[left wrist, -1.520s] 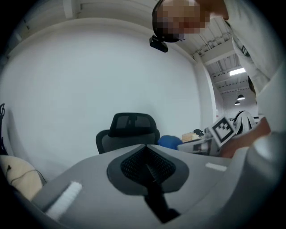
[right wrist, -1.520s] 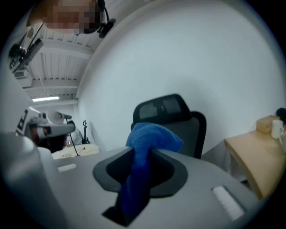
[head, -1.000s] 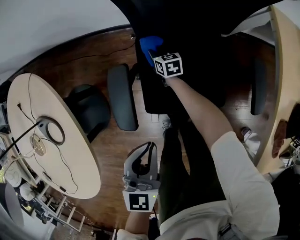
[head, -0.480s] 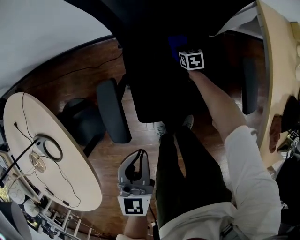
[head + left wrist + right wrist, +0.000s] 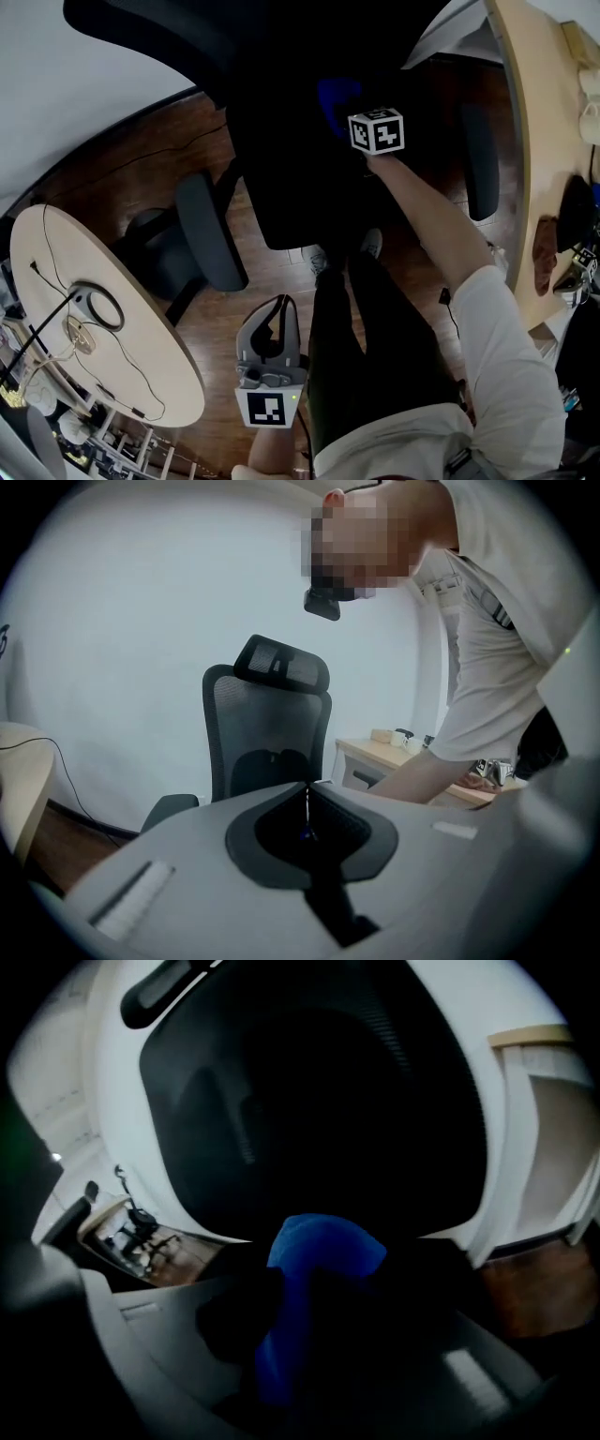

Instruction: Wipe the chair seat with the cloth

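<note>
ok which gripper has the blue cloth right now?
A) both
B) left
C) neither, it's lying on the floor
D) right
D: the right gripper view shows the blue cloth pinched in the right gripper, in front of the dark chair. The left gripper has its jaws together with nothing between them.

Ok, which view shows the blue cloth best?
The right gripper view: the cloth fills the centre, bright blue, clamped in the right gripper. The head view catches only a dim blue patch. The left gripper view misses it.
</note>
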Available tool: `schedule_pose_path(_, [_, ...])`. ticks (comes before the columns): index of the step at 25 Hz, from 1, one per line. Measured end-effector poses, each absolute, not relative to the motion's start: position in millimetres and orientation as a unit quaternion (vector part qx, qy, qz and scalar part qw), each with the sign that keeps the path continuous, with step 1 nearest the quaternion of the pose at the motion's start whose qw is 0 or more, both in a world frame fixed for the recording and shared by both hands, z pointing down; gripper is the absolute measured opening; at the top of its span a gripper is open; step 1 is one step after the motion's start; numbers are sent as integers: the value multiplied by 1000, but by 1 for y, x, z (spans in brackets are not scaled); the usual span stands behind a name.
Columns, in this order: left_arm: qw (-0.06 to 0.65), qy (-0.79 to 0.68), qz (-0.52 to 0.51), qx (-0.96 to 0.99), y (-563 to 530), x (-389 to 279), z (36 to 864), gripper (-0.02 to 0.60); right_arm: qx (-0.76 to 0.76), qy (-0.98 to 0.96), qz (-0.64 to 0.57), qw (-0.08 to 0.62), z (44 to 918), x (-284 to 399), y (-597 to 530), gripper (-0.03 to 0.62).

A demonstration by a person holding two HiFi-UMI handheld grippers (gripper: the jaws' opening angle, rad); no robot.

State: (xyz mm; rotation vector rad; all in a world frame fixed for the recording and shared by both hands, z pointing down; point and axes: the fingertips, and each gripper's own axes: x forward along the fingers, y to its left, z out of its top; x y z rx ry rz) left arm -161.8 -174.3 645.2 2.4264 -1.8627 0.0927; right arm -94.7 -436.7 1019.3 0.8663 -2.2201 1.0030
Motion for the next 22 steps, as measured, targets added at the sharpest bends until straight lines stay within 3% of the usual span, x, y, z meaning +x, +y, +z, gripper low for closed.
schedule_pose_path(3, [43,-613,31,788,-174,-162,638,32,227,-861,381,248,1004,-206,-356,94])
schedule_pose_path(5, [41,-618,29,785,-173,-163,635,32,194,-863,382,269,1019,-257,-309,94])
schedule_pose_path(10, [44,-628,39,776,-161,-173,644,31,212,-840,388,315,1071,-277,-277,94])
schedule_pose_path(15, [48,-630,34,774,-144,-185,651,31,263,-835,338,346,1086,-188,-321,92])
schedule_pose_path(22, [37,-606,3,794,-163,-159,626,31,403,-765,323,385,1084,33,-396,92])
